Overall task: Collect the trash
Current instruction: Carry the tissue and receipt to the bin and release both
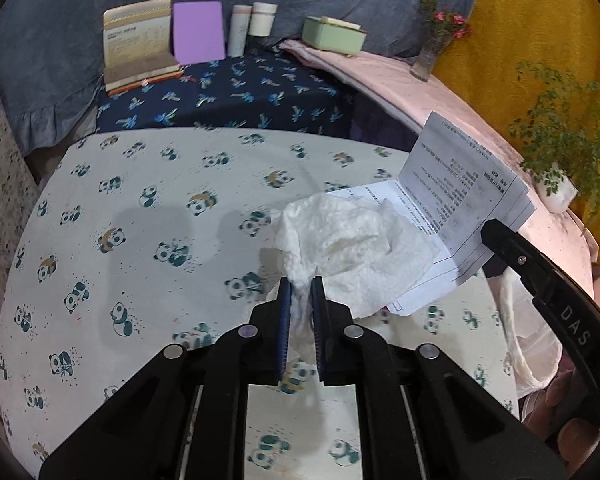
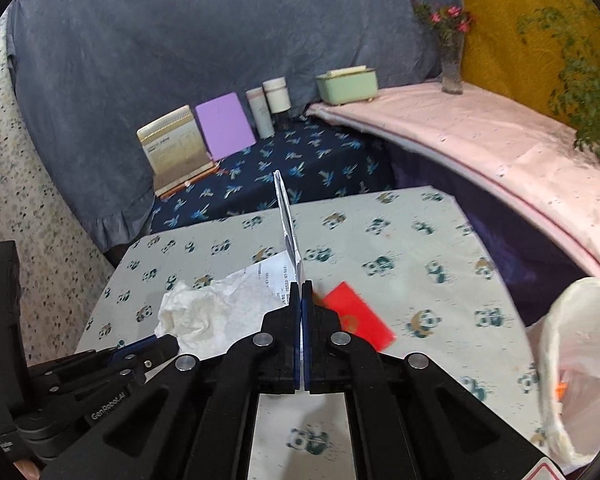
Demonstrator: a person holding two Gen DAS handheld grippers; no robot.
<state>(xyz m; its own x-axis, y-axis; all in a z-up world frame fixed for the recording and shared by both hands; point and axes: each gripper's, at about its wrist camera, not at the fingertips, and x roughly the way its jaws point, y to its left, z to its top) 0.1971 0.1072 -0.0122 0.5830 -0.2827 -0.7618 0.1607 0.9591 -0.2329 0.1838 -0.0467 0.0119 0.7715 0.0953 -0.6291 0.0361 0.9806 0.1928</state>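
Note:
My left gripper [image 1: 301, 280] is shut on a crumpled white tissue [image 1: 348, 244], which spreads out ahead of the fingers over the panda-print table [image 1: 140, 220]. My right gripper [image 2: 301, 284] is shut on a folded printed paper [image 2: 286, 216] that stands edge-on between its fingers; the same paper shows in the left wrist view [image 1: 464, 196], partly under the tissue. The tissue also shows in the right wrist view [image 2: 196, 312], left of the right gripper. A red card [image 2: 358, 316] lies on the table just right of the right fingers. A white plastic bag [image 2: 580, 364] hangs open at the table's right edge.
At the back, a calendar stand [image 1: 138, 44], a purple board [image 1: 198, 32], two bottles [image 1: 252, 26] and a green box [image 1: 332, 34] stand on cloth-covered surfaces. A flower vase [image 1: 430, 52] and a potted plant [image 1: 560, 152] stand on the pink ledge to the right.

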